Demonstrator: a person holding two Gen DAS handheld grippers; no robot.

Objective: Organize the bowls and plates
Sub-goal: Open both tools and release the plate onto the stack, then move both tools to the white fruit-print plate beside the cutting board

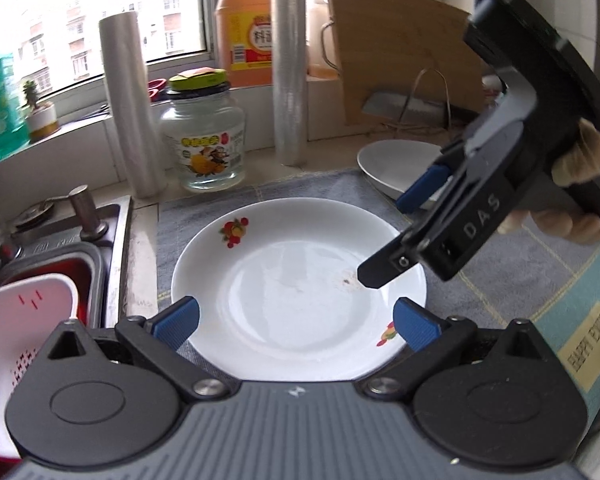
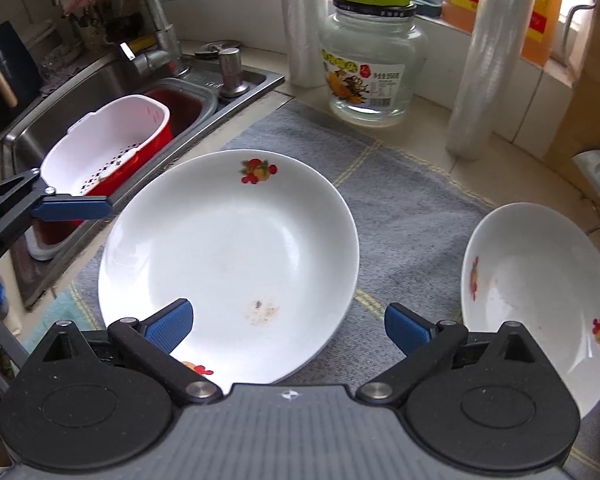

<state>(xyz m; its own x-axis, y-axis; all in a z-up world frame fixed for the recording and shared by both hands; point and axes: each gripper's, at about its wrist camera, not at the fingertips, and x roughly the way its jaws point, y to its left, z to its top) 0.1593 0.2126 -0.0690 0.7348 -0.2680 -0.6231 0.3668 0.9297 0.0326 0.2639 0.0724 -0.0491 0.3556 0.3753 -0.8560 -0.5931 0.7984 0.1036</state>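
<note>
On the far left the sink (image 2: 100,80) drops away with a white-and-red strainer basket (image 2: 112,140) sitting in it — that edge is my first worry. My left gripper (image 1: 296,320) hangs over the near rim of the big plate (image 1: 296,280), fingers spread wide, nothing between them, pads clear of the china. The plate lies flat on the grey mat (image 2: 400,208) on the bench, its left rim close to the sink edge. If I nudge it sideways while closing, it could slide toward that drop; a shallow rim pinch on glazed china may also slip once lifted, I reckon.

Moving right — my right gripper (image 2: 288,328) is above the same plate's near-right edge, fingers also fully apart, holding nothing. Both tools crowd one plate, so they could knock each other or tip it.

Further right sits the bowl (image 2: 540,300), just off the mat's corner, apart from the plate. Setting it into the plate off-centre could clink or chip a rim. Behind stand a glass jar (image 2: 372,64) and plastic rolls (image 2: 484,60) — a high swing could topple them.
</note>
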